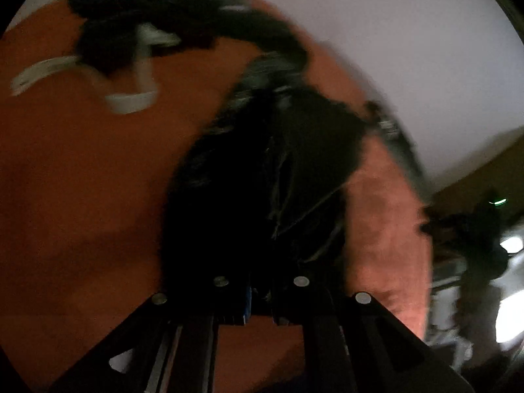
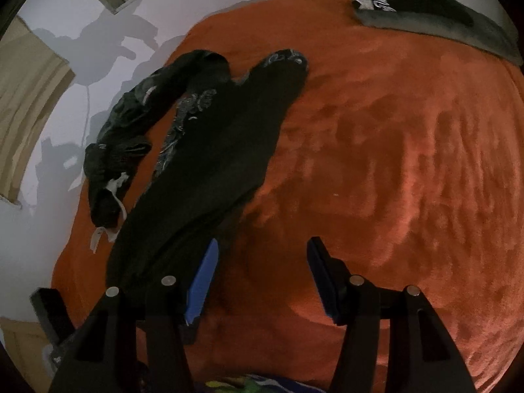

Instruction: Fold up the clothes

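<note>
A black garment with pale embroidery (image 2: 209, 150) lies stretched on an orange blanket (image 2: 393, 163). In the blurred left wrist view my left gripper (image 1: 262, 298) is shut on the near end of this black garment (image 1: 262, 180), which hangs forward from the jaws. A second black garment with white straps (image 1: 137, 36) lies beyond it; it also shows in the right wrist view (image 2: 124, 131). My right gripper (image 2: 262, 262) is open and empty, its blue pads (image 2: 203, 278) beside the black garment's edge.
A folded dark and grey pile (image 2: 425, 13) sits at the blanket's far right edge. A white wall (image 2: 65, 114) runs along the left of the blanket. The other gripper's dark shape (image 1: 475, 229) shows at the right.
</note>
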